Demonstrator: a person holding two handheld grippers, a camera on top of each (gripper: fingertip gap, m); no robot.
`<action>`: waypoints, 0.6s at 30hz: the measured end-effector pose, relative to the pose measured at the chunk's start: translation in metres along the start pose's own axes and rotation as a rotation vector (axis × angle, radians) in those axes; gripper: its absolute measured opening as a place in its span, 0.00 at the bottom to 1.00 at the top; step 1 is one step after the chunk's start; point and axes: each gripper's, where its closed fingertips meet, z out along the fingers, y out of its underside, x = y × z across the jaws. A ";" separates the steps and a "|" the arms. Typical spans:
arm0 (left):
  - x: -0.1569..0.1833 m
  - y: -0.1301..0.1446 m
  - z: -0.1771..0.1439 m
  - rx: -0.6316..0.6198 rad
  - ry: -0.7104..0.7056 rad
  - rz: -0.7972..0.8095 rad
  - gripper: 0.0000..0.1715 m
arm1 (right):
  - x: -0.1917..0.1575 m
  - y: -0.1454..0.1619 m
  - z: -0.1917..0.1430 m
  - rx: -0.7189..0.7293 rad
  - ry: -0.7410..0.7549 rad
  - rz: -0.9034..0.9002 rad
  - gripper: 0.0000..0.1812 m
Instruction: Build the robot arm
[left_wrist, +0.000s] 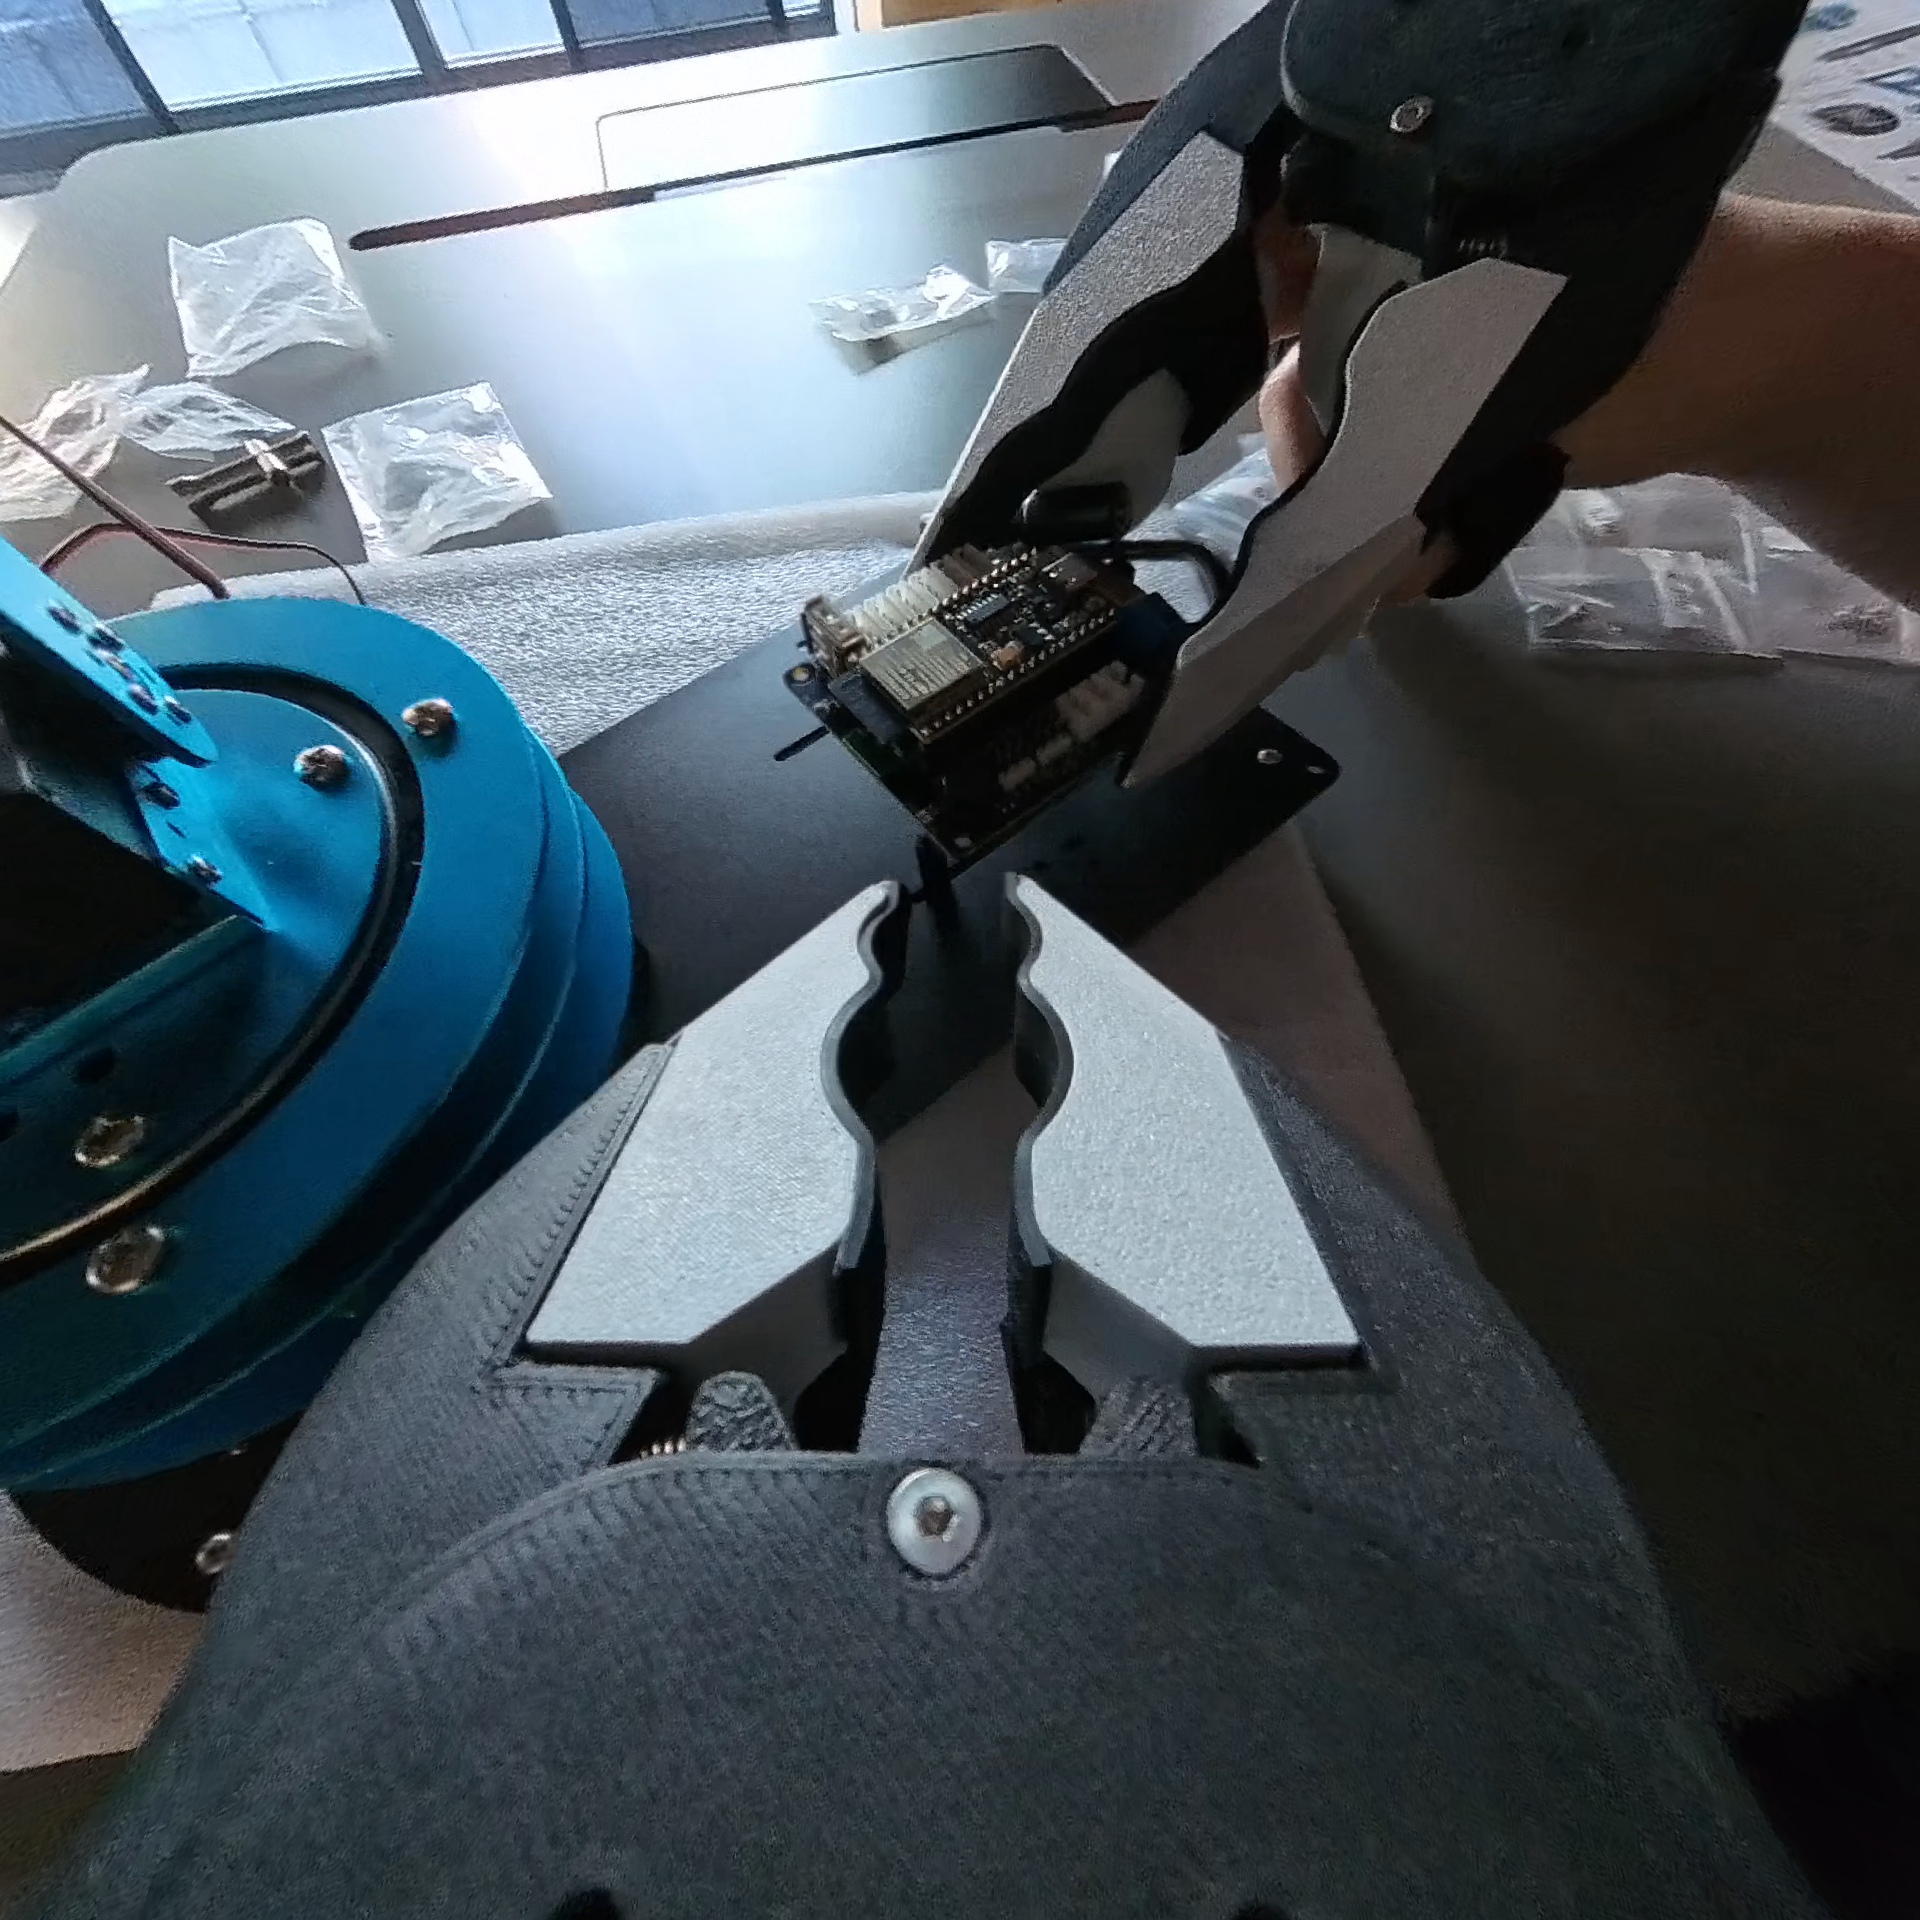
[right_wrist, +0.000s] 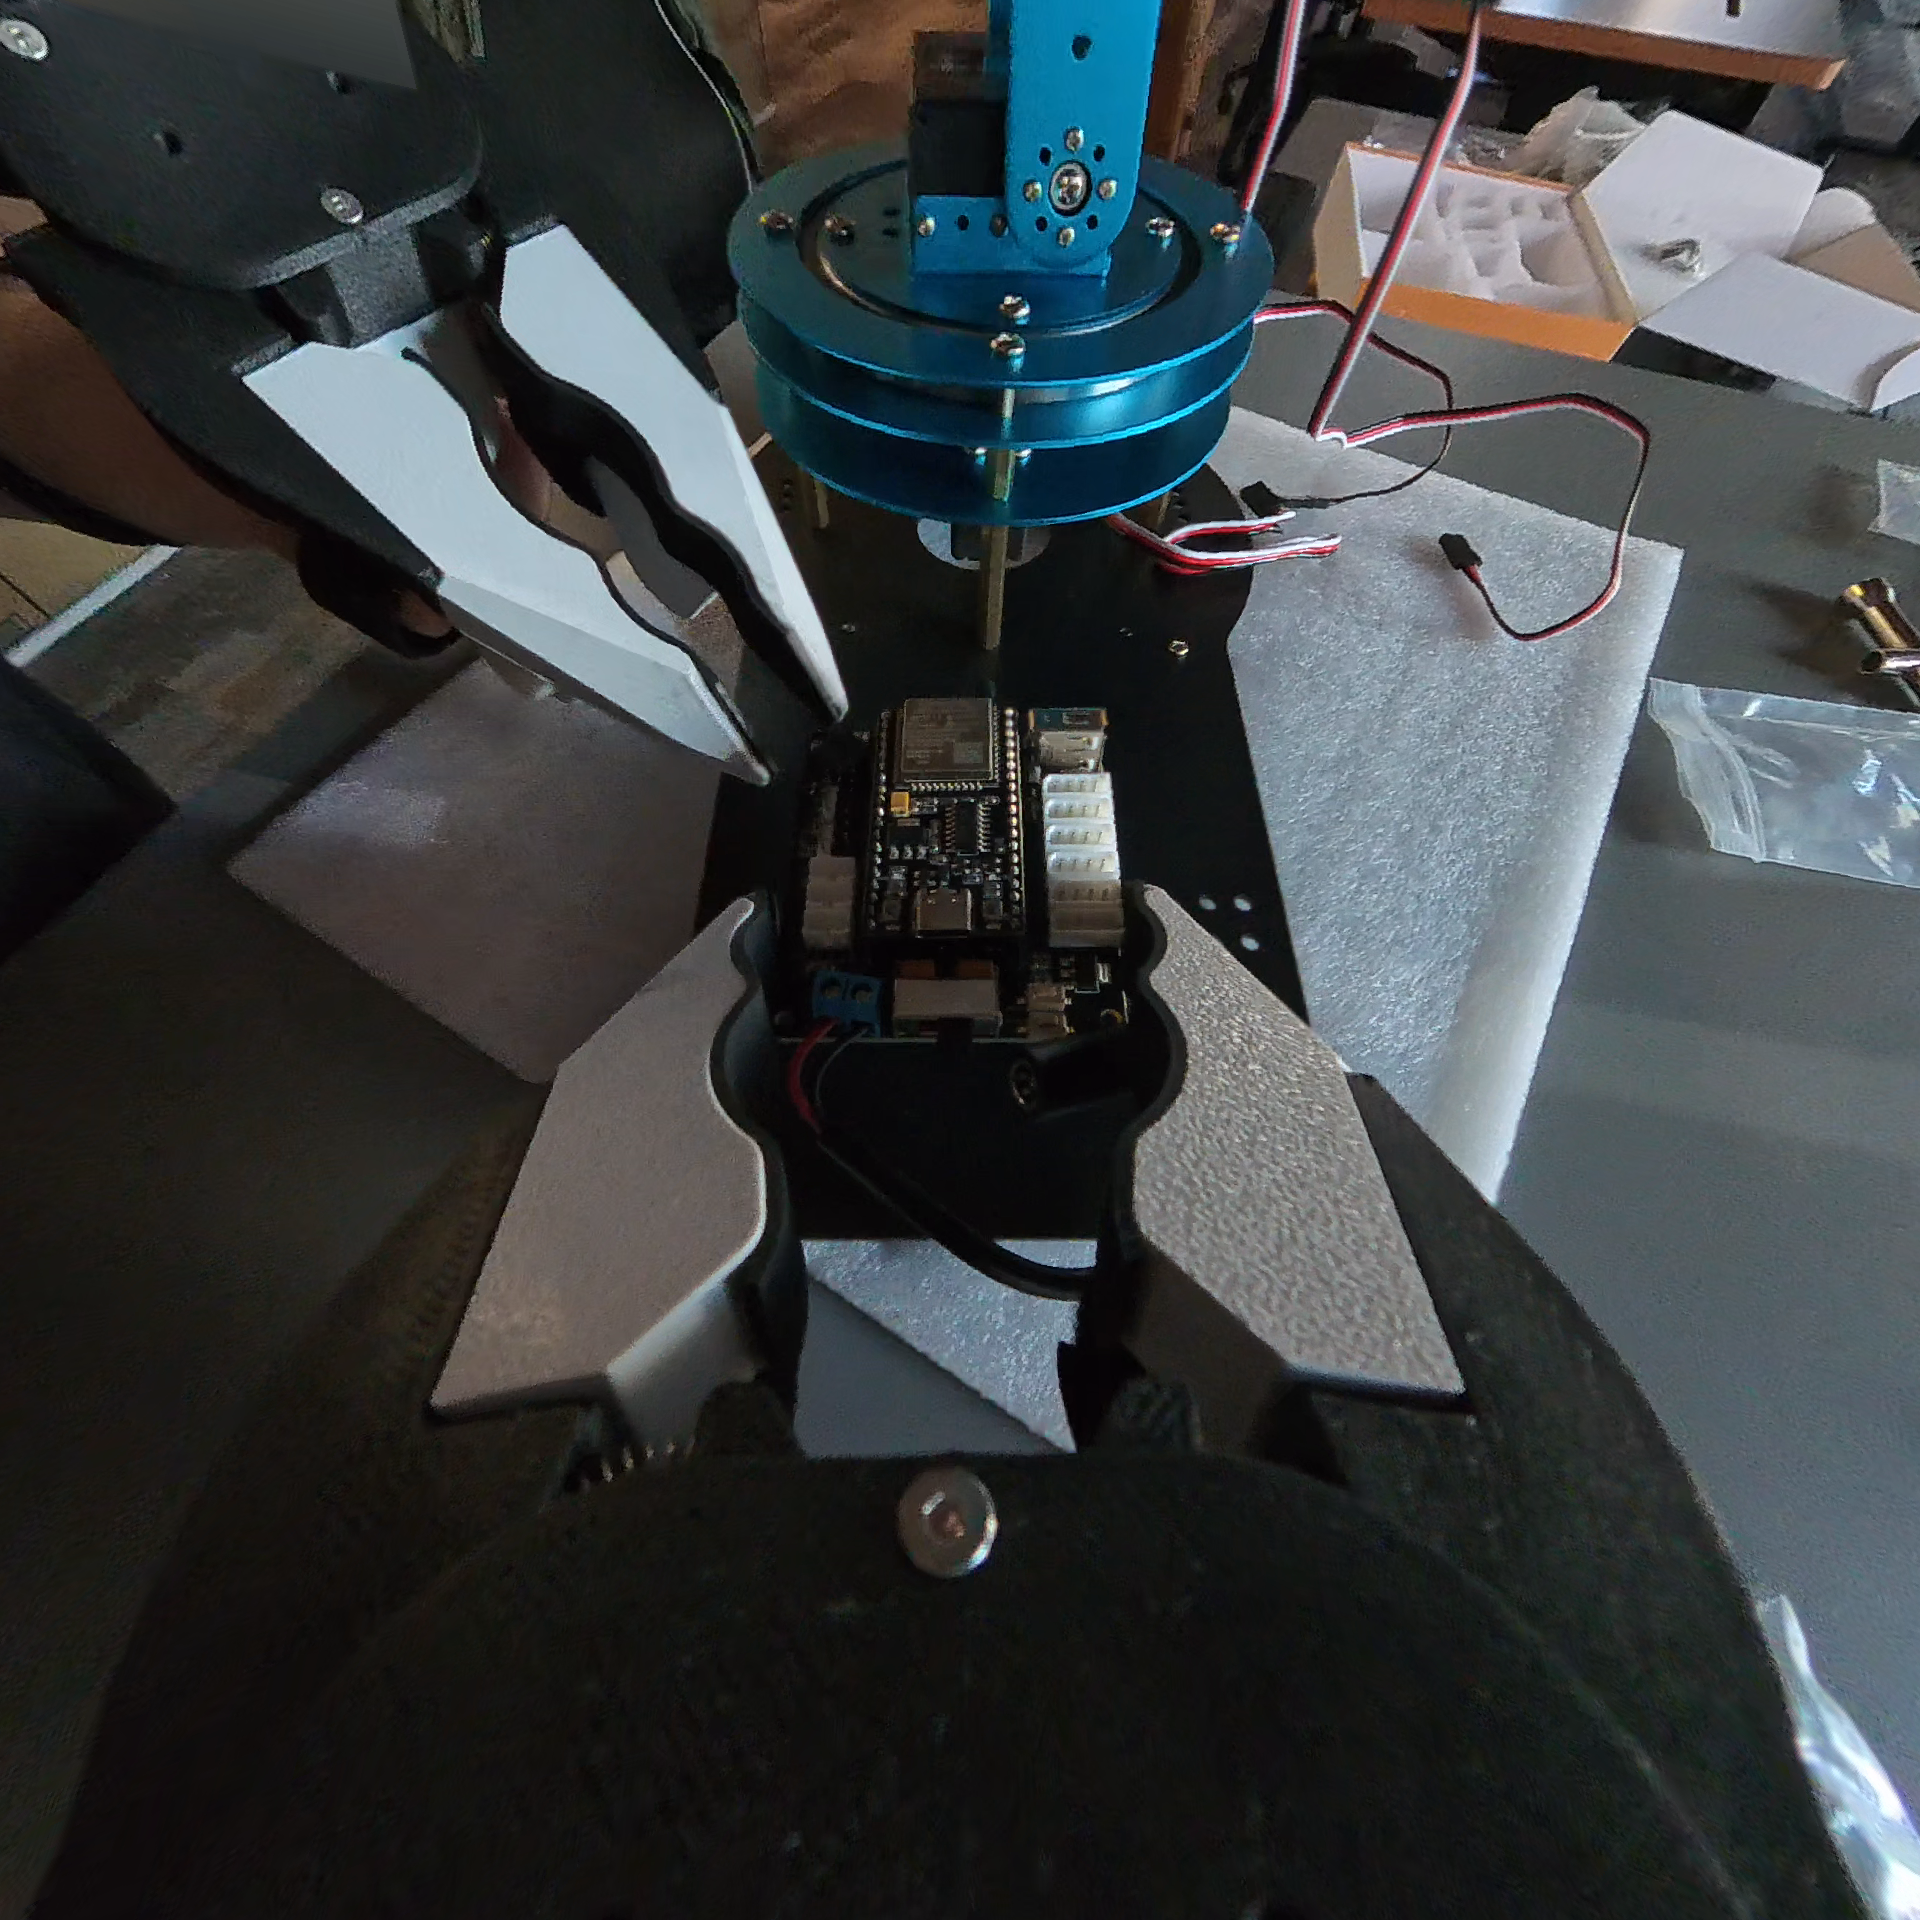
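Observation:
A black circuit board (right_wrist: 951, 862) with white connectors and a smaller module on top sits between my right gripper's fingers. My right gripper (right_wrist: 945, 909) is shut on its two sides. In the left wrist view the board (left_wrist: 977, 665) is tilted and held a little above a black base plate (left_wrist: 727, 810) by the right gripper (left_wrist: 1039, 655). Red and black wires (right_wrist: 805, 1081) trail from the board's blue terminal. My left gripper (left_wrist: 953, 894) is narrowly open, its tips around a thin black post under the board's corner. In the right wrist view it (right_wrist: 802, 743) points at the board's far left corner.
A blue round turntable (right_wrist: 997, 416) with a blue bracket stands on the base plate (right_wrist: 1091, 644) just beyond the board; it also shows at left (left_wrist: 499, 935). Servo wires (right_wrist: 1538, 623) lie on white foam (right_wrist: 1455, 831). Plastic bags (left_wrist: 270, 301), a metal part (left_wrist: 249, 473) and an open box (right_wrist: 1558, 239) lie around. Across from one pair of fingers to the other is roughly 5 cm.

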 end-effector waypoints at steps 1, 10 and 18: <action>-0.002 0.001 0.001 -0.007 -0.002 -0.005 0.09 | 0.002 0.000 0.001 0.004 0.004 0.000 0.36; -0.004 -0.001 0.012 -0.027 0.017 0.008 0.08 | 0.008 0.001 0.003 0.004 -0.021 -0.002 0.36; -0.004 -0.003 0.015 -0.022 0.013 0.039 0.04 | 0.011 0.004 0.004 -0.007 -0.039 -0.006 0.36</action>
